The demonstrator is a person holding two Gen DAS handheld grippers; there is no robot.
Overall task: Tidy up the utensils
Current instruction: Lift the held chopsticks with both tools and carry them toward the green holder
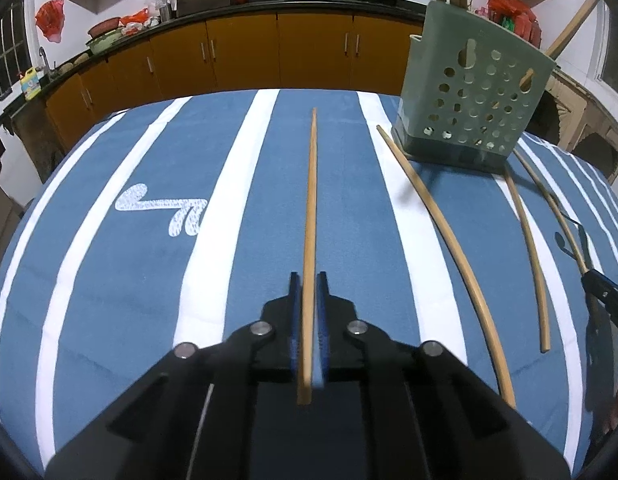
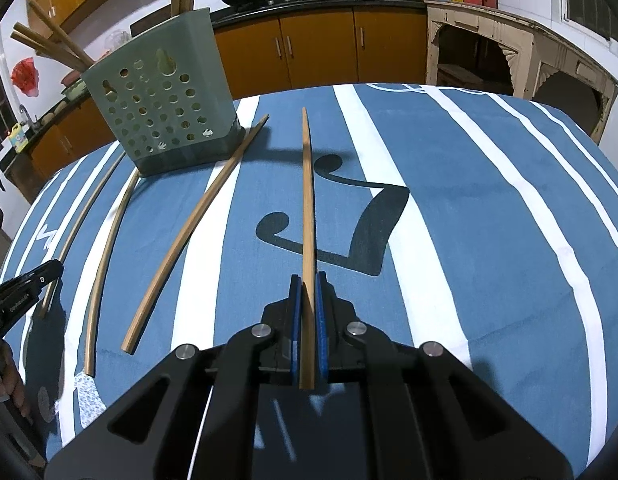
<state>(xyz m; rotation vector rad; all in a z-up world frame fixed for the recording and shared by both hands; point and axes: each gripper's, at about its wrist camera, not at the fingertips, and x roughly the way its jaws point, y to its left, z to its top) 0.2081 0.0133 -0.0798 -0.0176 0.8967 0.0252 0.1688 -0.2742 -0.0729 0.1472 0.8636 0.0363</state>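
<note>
Fingers [image 1: 295, 312] of left gripper [image 1: 308, 284] are pinching 1 chopstick [image 1: 310, 208], pointing fwd over blue-and-white striped cloth [image 1: 109, 280]. Right gripper [image 2: 308, 284] is pinching a 2nd chopstick [image 2: 308, 200] the same way, pads tight on it. Three loose chopsticks [image 2: 181, 240] are lying on cloth just beside green perforated holder [image 2: 161, 96]; more sticks are standing inside it. Small white lettering on left gripper's body in right view: too blurred to read. Yellow bottle [image 1: 31, 82] on counter, label unreadable.
</note>
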